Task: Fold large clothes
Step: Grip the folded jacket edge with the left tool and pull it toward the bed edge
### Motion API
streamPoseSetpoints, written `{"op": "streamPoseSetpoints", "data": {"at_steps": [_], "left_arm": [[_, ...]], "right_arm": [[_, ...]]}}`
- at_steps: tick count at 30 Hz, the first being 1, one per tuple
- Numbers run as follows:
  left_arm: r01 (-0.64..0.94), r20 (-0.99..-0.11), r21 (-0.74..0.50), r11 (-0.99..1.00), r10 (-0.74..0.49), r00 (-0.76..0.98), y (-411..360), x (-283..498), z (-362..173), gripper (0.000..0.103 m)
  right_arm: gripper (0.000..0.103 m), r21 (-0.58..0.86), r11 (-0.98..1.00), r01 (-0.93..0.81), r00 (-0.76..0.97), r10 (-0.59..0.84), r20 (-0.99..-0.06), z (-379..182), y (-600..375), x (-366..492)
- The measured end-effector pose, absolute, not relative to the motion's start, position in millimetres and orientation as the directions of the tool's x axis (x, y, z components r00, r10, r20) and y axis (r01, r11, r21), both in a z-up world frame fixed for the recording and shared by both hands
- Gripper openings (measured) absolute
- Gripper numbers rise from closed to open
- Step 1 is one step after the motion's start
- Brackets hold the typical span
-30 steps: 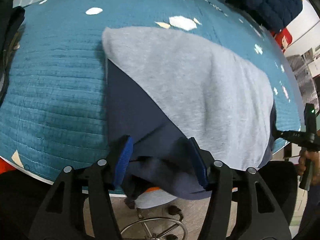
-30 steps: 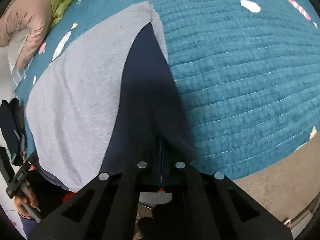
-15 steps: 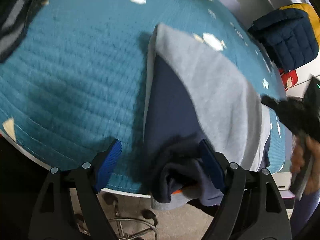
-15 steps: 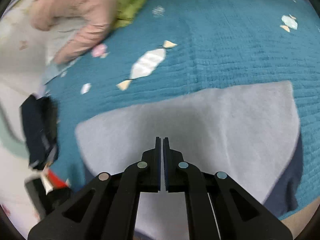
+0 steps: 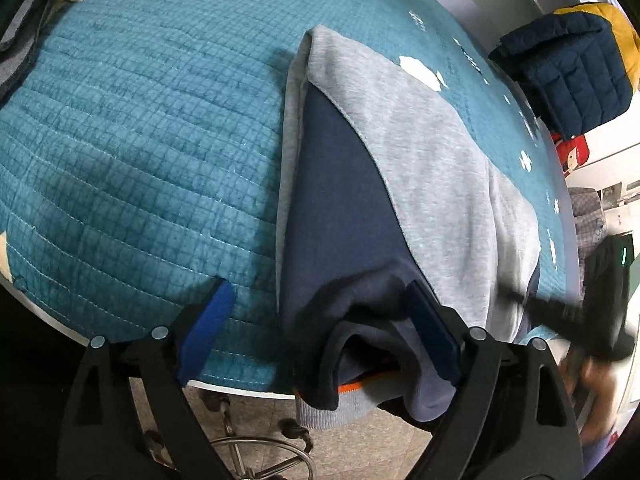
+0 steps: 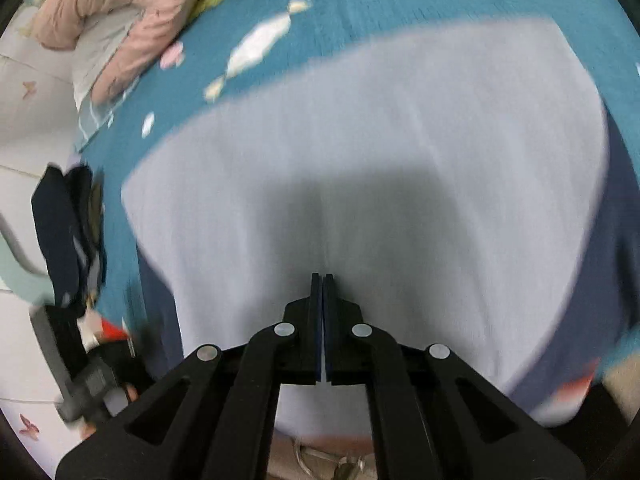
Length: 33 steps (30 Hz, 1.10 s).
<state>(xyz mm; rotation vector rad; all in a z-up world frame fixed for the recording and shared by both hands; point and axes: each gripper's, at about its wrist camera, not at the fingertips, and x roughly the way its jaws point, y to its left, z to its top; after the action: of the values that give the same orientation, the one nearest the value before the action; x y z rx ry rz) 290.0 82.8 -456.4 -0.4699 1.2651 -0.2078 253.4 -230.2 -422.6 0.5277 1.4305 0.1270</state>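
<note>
A grey sweatshirt with navy sleeves lies folded on the teal quilt. One navy sleeve runs down to the bed's near edge, where its cuff bunches and hangs over. My left gripper straddles that cuff with its jaws opening. The right pad is against the cloth and the left pad is clear of it. My right gripper is shut and empty, hovering over the grey body. It also shows blurred at the right edge of the left wrist view.
Pink and green bedding is heaped at the far side of the bed. A navy and yellow puffer jacket sits past the bed on the right. A chair base with castors stands on the floor below the near edge. Dark clothes lie at the left.
My left jaws have spread wide and let go of the navy cuff, which now sags over the edge. My right gripper, still shut, has swung from the navy sleeve to over the grey body.
</note>
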Motion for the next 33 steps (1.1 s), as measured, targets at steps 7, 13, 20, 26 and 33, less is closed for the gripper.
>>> {"op": "streamPoseSetpoints", "data": {"at_steps": [7, 13, 20, 26, 33], "left_arm": [[-0.112, -0.866, -0.454, 0.884, -0.409, 0.287, 80, 282, -453, 0.087], [-0.130, -0.858, -0.484, 0.865, -0.440, 0.265, 82, 272, -456, 0.087], [-0.124, -0.842, -0.522, 0.844, -0.486, 0.233, 74, 268, -457, 0.057], [-0.071, -0.814, -0.554, 0.829, -0.523, 0.253, 79, 266, -443, 0.020], [0.004, -0.769, -0.599, 0.801, -0.577, 0.277, 70, 270, -407, 0.017]], "right_arm": [[0.000, 0.452, 0.851, 0.266, 0.255, 0.390, -0.885, -428, -232, 236], [0.000, 0.434, 0.873, 0.224, 0.274, 0.371, -0.887, -427, -227, 205], [0.022, 0.337, 0.941, 0.001, 0.404, 0.308, -0.861, -383, -187, 191], [0.048, 0.263, 0.926, -0.270, 0.471, 0.365, -0.803, -364, -124, 175], [0.064, 0.269, 0.884, -0.383, 0.484, 0.440, -0.756, -355, -98, 168]]}}
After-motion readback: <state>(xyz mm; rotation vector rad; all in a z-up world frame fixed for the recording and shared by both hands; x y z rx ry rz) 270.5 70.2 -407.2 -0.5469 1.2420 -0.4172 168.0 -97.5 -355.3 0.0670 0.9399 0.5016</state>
